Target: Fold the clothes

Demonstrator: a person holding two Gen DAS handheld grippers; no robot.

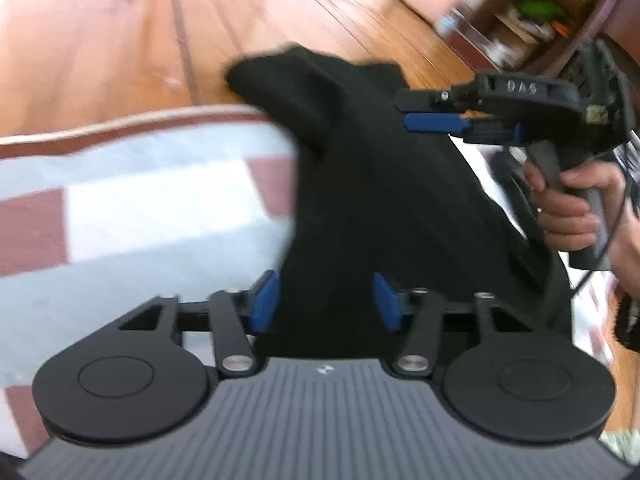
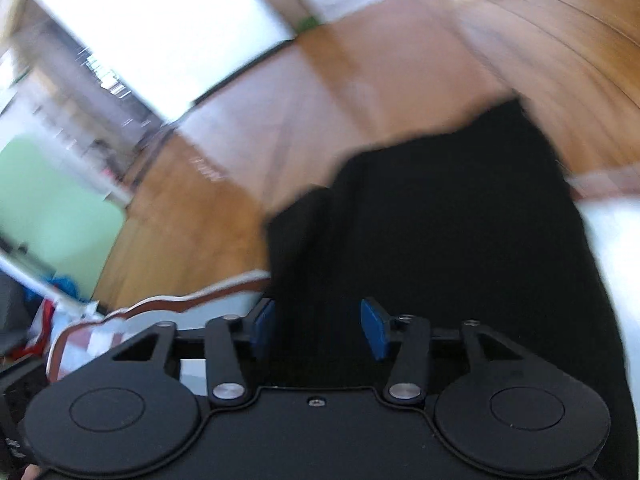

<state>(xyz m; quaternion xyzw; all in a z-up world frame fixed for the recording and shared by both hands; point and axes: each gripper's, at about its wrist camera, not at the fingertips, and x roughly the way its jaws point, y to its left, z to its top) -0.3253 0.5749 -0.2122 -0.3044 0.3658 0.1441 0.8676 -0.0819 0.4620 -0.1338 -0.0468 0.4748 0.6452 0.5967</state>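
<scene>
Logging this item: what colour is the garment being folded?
Plain black garment, no visible pattern; clearest in the left wrist view.

Black garment [image 1: 360, 184] motion-blurred ahead of left hand-held gripper [image 1: 326, 300]; shelf [image 1: 532, 20] contents beyond right hand-held gripper [image 1: 432, 114] indistinct.

A warm honey-coloured plank floor [image 1: 120, 20] runs under everything, glossy where daylight falls across it. On it lies a rug [image 1: 140, 208] of pale blue and brick-red squares with a scalloped, red-trimmed border. Beyond the rug's far right corner stands a dark wooden shelf unit [image 1: 532, 12], its open compartment crammed with blurred odds and ends, something green among them. Off the rug's other side, a bright window or doorway [image 2: 152, 28] glares white, with a pale green panel [image 2: 48, 208] just below it.
</scene>
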